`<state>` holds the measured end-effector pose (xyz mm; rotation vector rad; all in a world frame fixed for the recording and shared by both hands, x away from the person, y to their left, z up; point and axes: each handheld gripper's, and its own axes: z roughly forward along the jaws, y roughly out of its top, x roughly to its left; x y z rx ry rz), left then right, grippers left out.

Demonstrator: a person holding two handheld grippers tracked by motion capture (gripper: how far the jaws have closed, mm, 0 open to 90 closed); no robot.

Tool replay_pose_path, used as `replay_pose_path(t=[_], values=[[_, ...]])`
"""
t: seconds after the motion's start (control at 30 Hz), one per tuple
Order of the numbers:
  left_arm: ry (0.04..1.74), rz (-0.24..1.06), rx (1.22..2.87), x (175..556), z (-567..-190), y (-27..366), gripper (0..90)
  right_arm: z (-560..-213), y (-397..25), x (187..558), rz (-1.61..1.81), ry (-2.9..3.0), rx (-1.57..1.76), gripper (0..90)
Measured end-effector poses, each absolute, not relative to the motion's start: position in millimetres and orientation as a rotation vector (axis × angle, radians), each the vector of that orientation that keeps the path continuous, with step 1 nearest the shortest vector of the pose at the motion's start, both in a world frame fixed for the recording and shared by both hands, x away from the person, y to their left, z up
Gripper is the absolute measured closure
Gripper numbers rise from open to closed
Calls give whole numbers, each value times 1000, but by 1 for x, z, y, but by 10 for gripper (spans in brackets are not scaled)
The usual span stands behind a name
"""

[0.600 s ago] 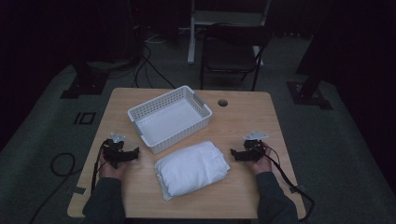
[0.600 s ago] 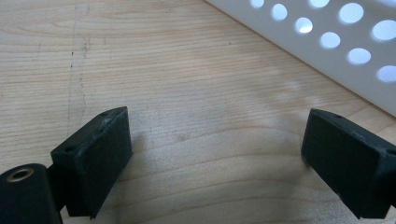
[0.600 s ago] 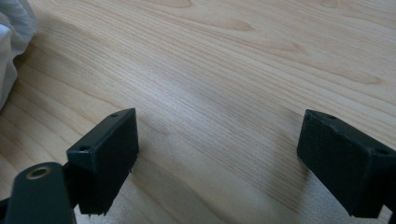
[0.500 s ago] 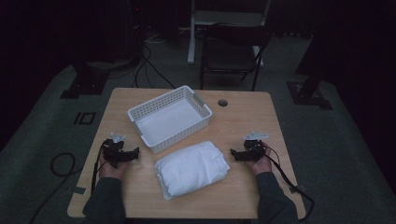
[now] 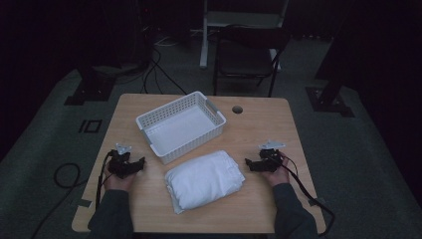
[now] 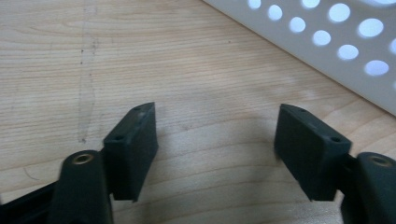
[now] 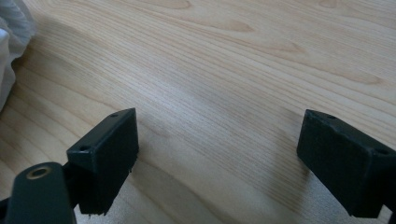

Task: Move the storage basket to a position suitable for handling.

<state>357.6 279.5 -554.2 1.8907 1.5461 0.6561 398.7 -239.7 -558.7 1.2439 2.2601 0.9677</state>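
While both grippers rest on the tabletop, nothing is held.

The left gripper and right gripper have fingers spread, flanking the folded white cloth. A shallow pinch could unfold it, judging by its loose layers. Beyond, the white basket sits empty.

Matt wood table, perforated plastic basket, soft cloth bundle
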Motion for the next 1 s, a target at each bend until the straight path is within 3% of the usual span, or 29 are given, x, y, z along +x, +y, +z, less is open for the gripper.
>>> replay_pose_path(t=[0.2,0.27,0.33,0.4,1.0], values=[[1556,625,1878,356,-552,282,371,-559,-240,399,971,2258,1242,146],[1555,626,1872,354,-550,281,370,-558,-240,398,982,2255,1236,210],[1543,628,1844,349,-545,282,368,-556,-238,398,994,2257,1224,353],[1532,630,1828,346,-541,282,367,-553,-236,398,1023,2263,1236,387],[1440,665,1826,333,-527,265,357,-514,-210,410,1138,2229,1149,462]])
